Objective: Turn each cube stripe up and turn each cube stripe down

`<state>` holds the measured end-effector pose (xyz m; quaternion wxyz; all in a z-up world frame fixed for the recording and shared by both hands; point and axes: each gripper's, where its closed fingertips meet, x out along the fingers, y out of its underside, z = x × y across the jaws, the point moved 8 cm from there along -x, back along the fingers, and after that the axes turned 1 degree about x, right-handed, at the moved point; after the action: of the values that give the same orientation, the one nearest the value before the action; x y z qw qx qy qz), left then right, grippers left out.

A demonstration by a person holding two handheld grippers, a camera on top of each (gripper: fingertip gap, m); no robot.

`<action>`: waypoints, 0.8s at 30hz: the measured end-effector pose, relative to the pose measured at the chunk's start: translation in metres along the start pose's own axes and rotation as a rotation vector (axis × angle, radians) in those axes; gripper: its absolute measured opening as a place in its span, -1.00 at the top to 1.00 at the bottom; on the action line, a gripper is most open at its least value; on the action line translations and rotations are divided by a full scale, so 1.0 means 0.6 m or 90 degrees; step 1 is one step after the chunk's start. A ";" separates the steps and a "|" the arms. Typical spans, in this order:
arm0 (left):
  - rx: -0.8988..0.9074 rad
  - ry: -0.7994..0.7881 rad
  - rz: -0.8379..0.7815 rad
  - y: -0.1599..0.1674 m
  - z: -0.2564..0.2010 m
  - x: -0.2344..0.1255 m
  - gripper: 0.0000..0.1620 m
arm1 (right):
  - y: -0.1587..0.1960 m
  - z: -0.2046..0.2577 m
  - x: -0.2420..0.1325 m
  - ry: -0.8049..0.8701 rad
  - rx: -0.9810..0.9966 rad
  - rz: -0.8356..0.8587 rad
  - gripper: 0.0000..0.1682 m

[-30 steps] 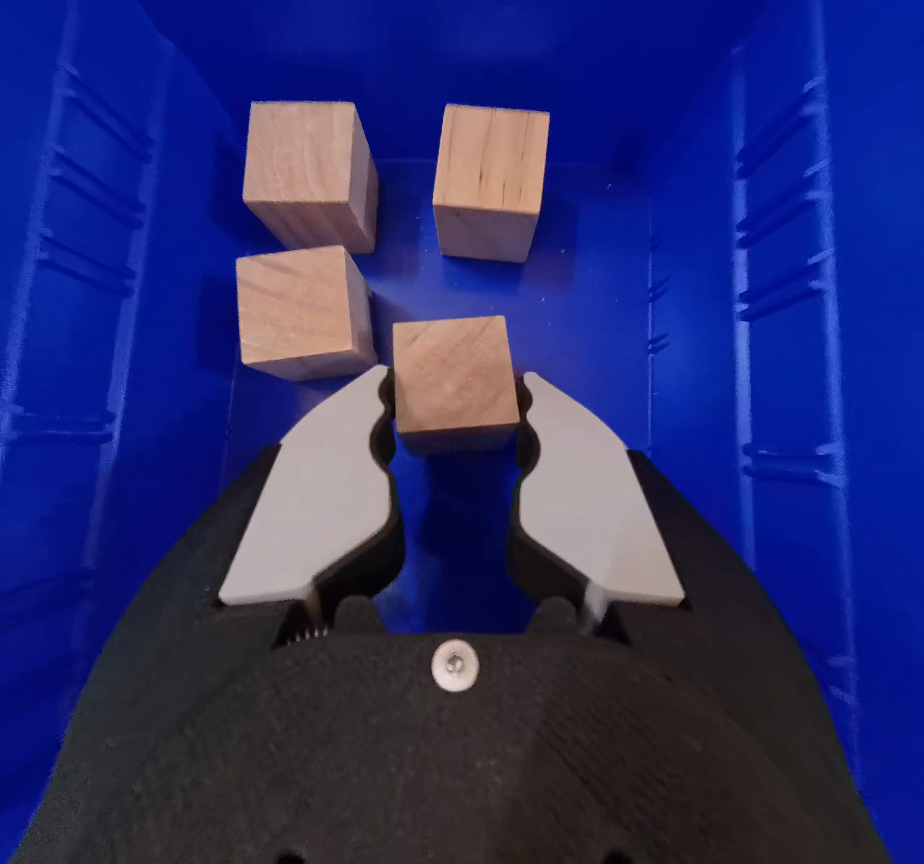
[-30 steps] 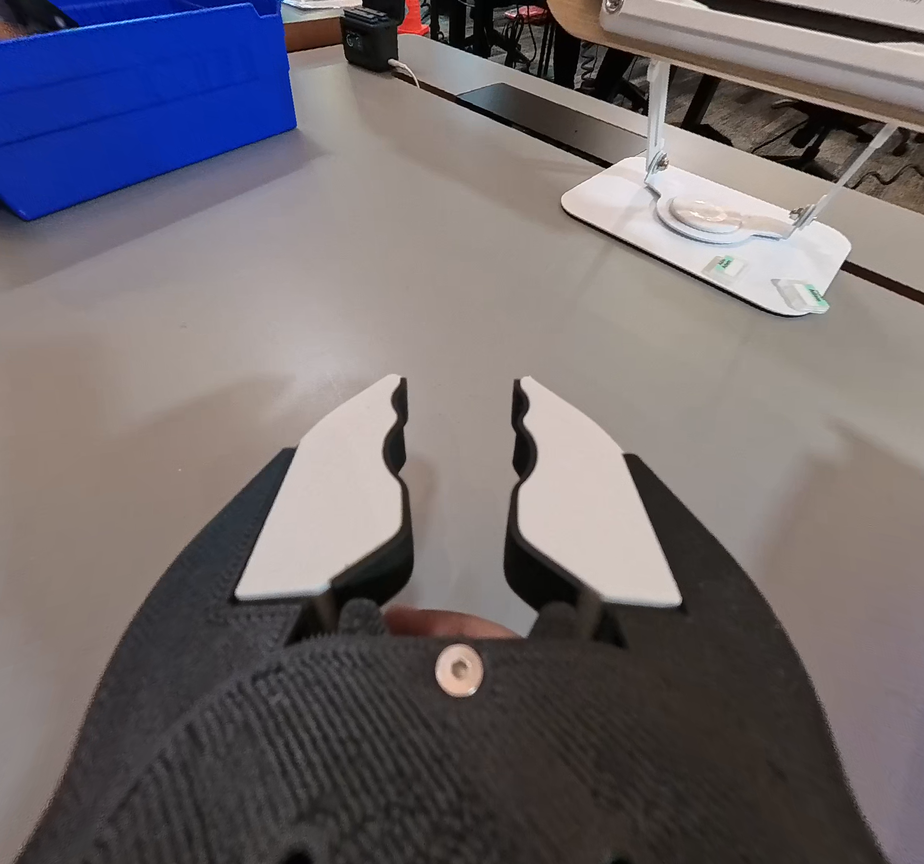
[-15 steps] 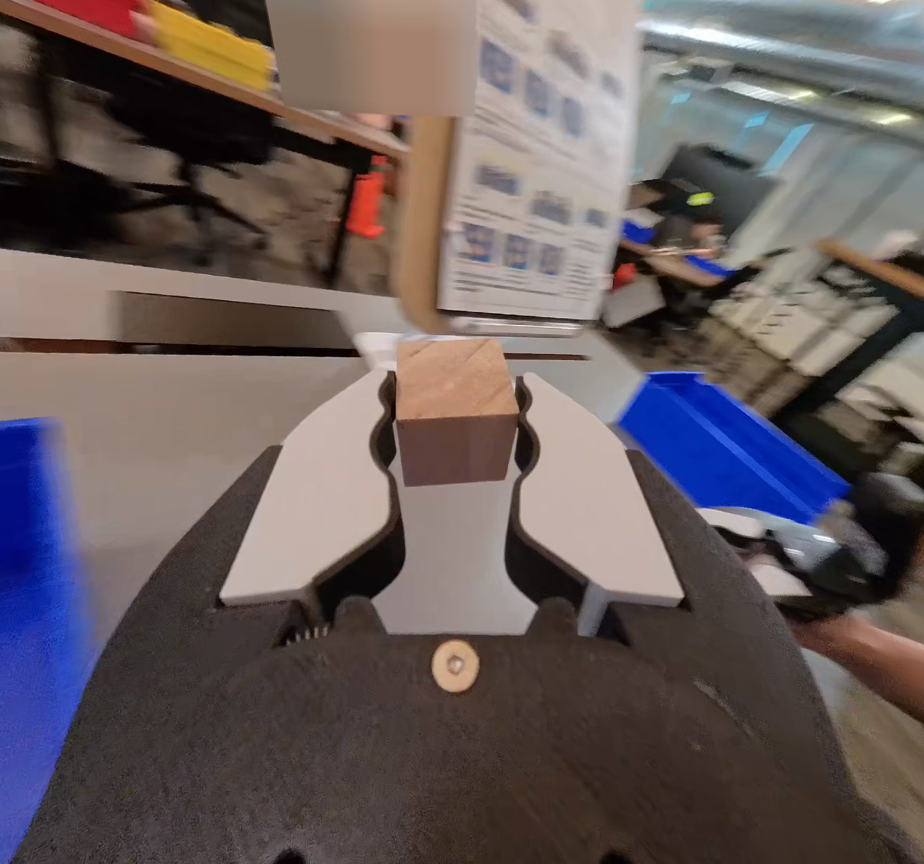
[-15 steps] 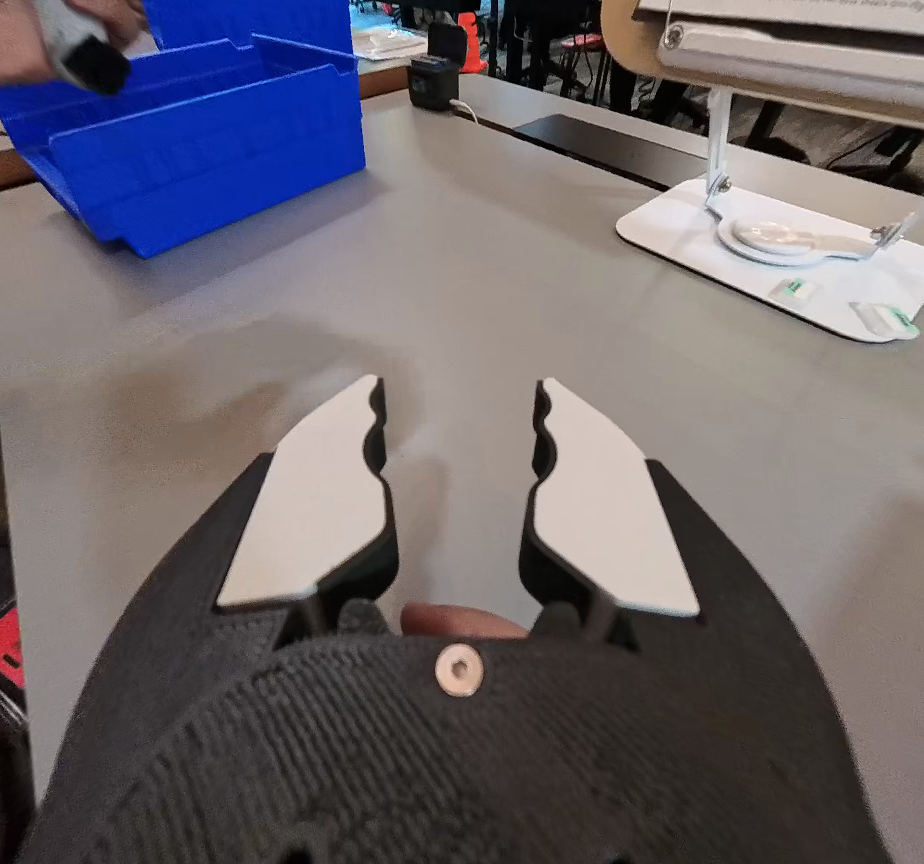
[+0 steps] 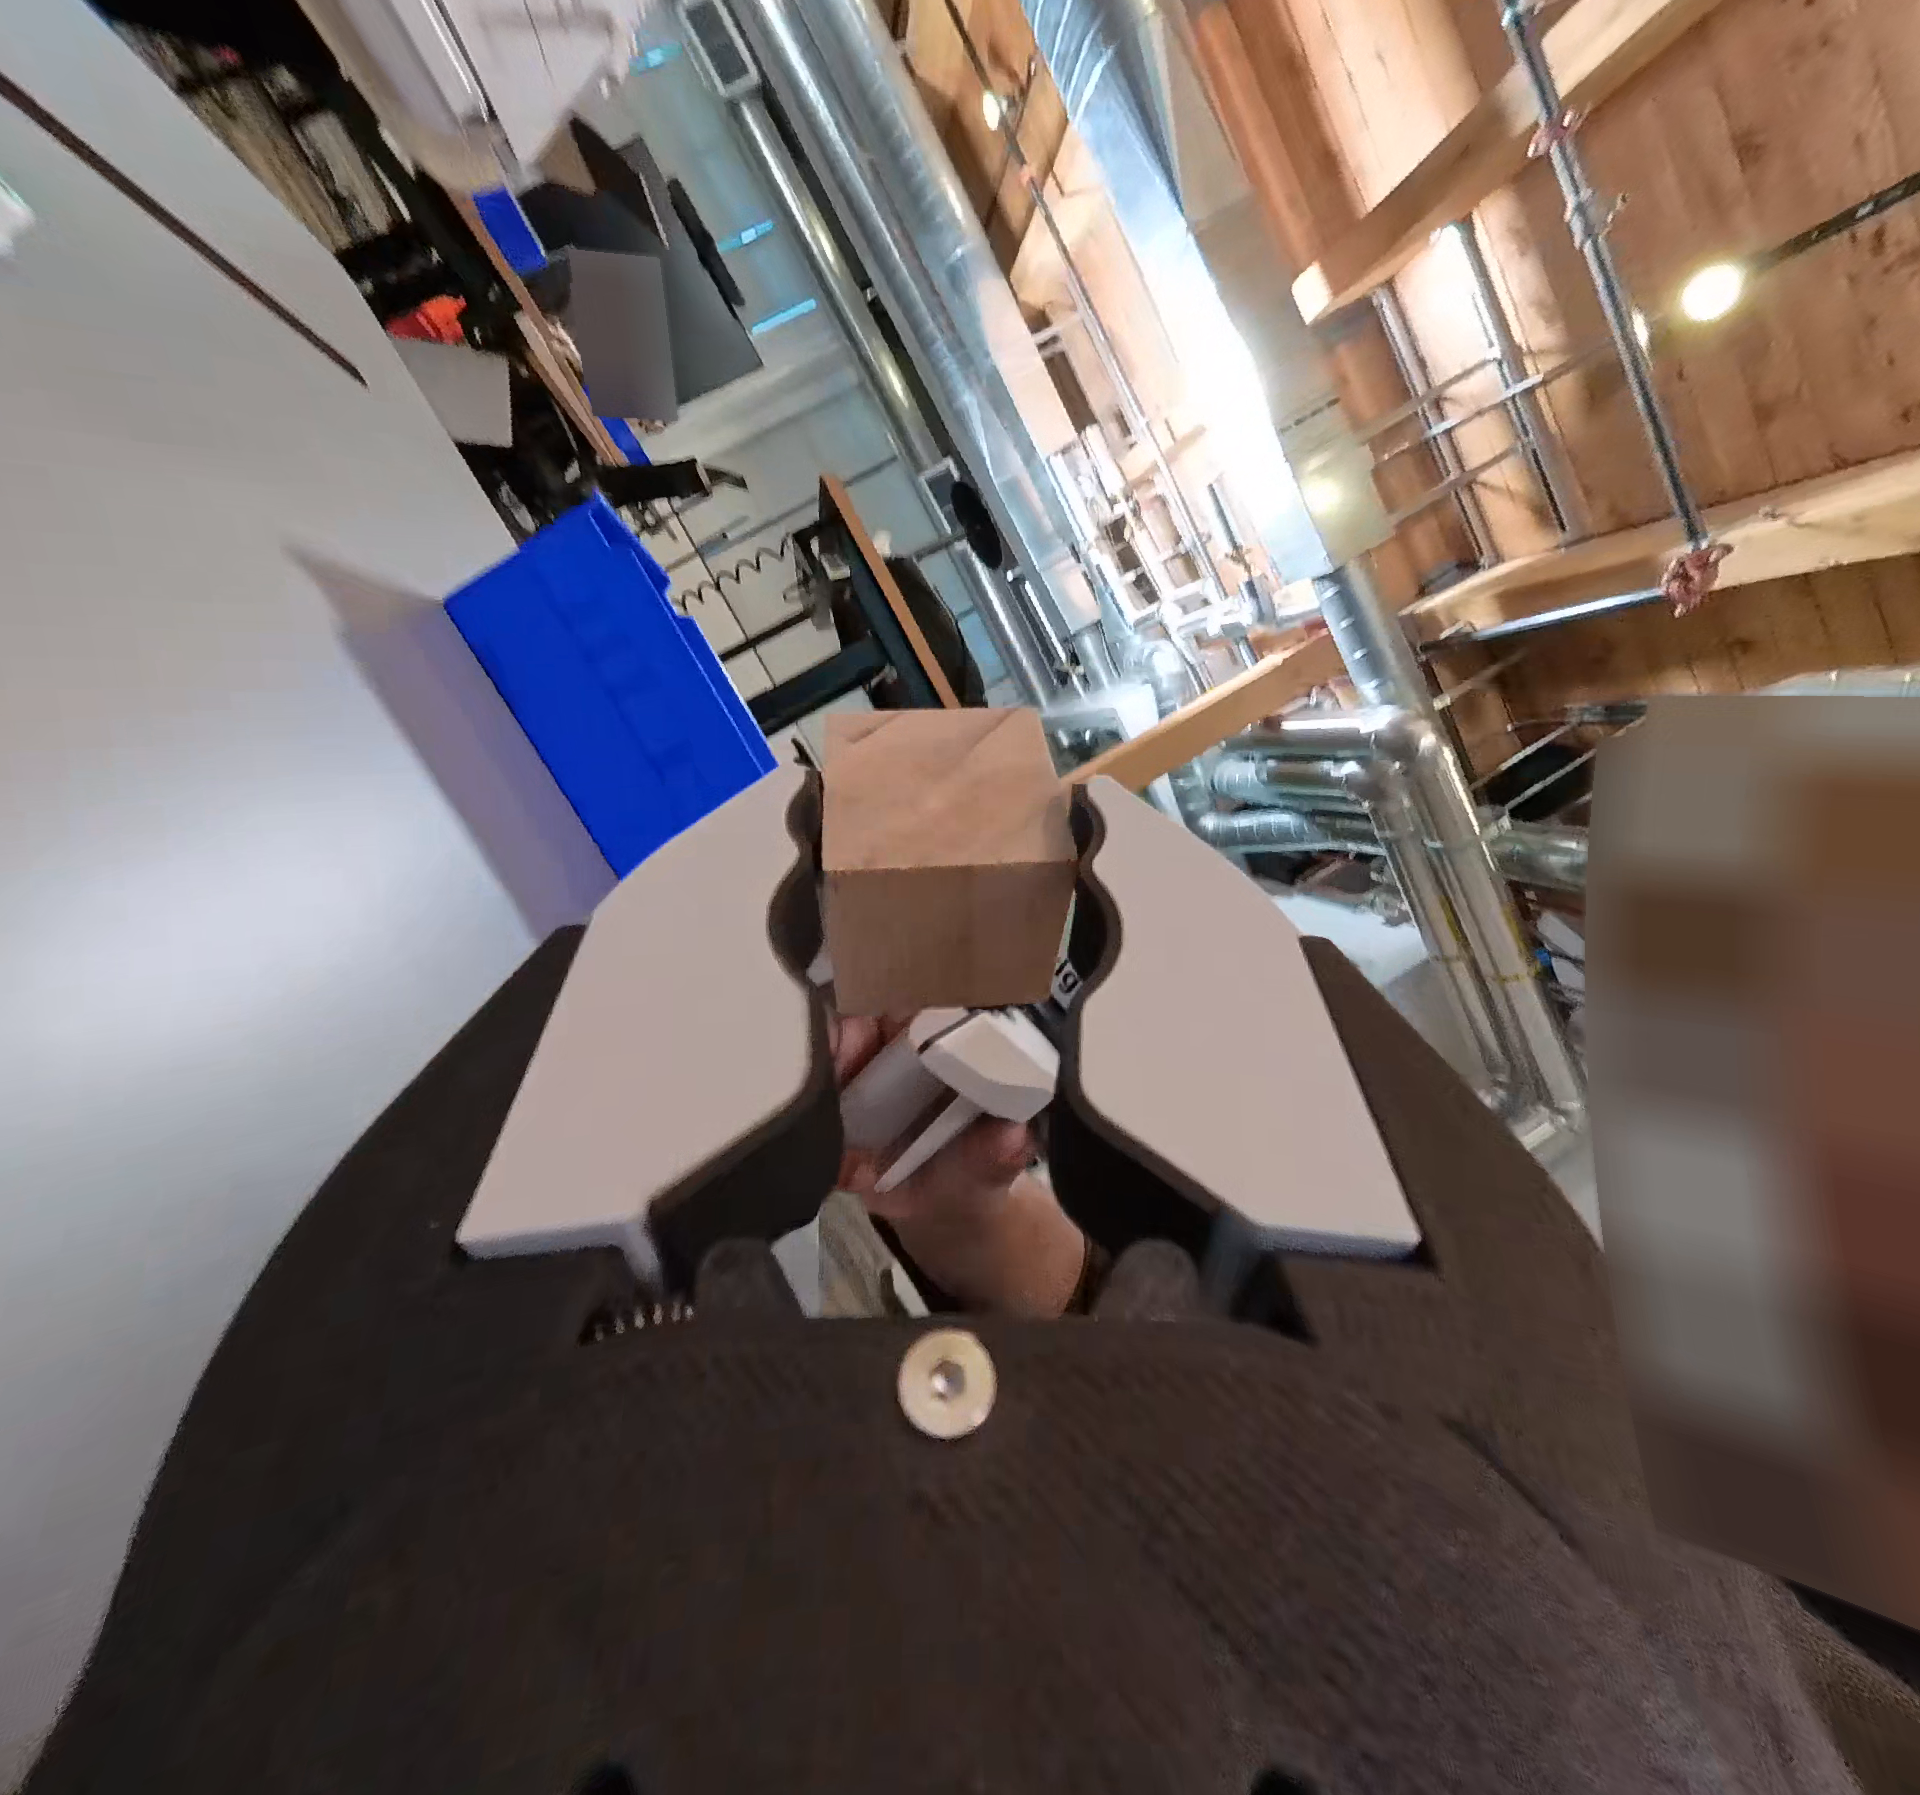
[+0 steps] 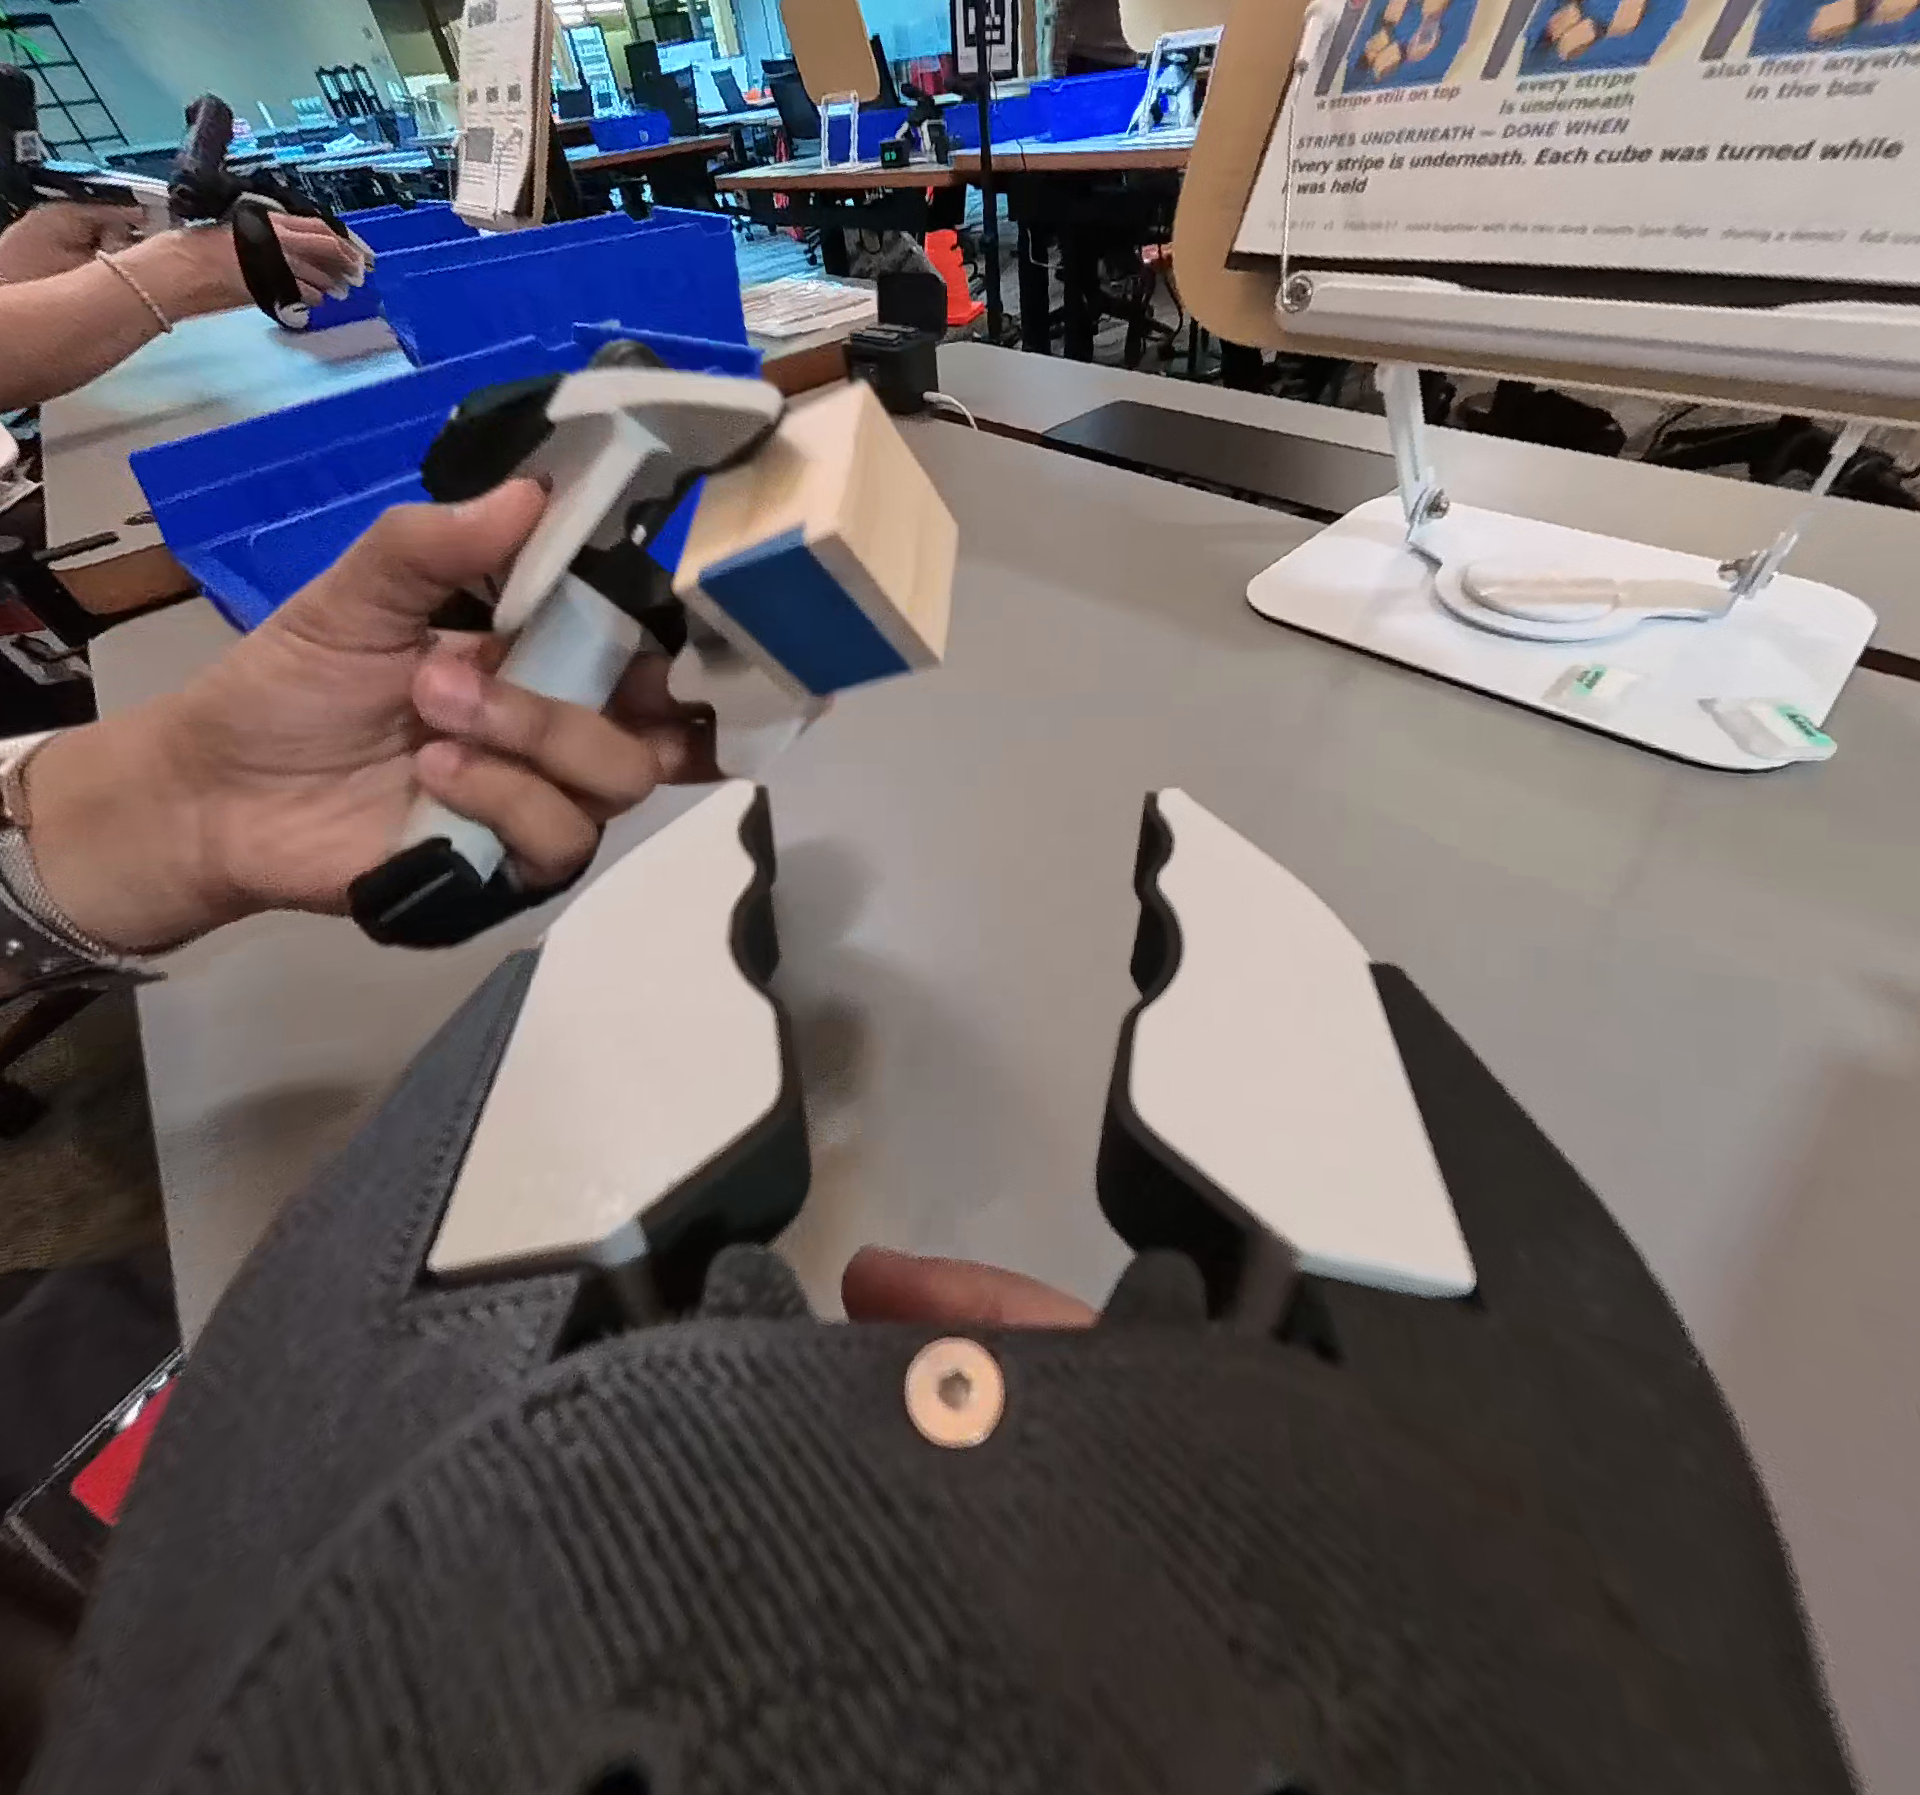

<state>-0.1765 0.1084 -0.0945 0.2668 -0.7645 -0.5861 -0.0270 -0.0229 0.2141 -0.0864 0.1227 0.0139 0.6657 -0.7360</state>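
Left wrist view | left hand-held gripper (image 5: 948,852) clamps cube (image 5: 945,862) | right hand-held gripper (image 6: 954,872) apart

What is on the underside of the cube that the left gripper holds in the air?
The right wrist view shows a blue stripe on the lower face of the cube, clamped by the left gripper. The faces against the fingers are covered.

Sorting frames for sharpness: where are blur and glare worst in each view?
Left wrist view: tilted, background streaked, glare behind the cube in the left hand-held gripper. Right wrist view: mostly sharp; cube's blue stripe slightly smeared; right hand-held gripper crisp.
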 end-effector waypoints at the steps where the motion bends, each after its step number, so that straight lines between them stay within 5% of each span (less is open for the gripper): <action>1: 0.003 0.000 0.016 0.009 0.000 0.007 0.46 | -0.001 0.002 0.000 0.000 -0.004 -0.003 0.19; 24: -0.058 0.039 0.049 0.041 0.010 0.021 0.45 | -0.006 0.030 0.001 -0.046 -0.020 -0.028 0.19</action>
<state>-0.1521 0.1180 -0.1044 0.2506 -0.7966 -0.5460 -0.0668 -0.0216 0.1965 -0.0807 0.1307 -0.0290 0.6724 -0.7280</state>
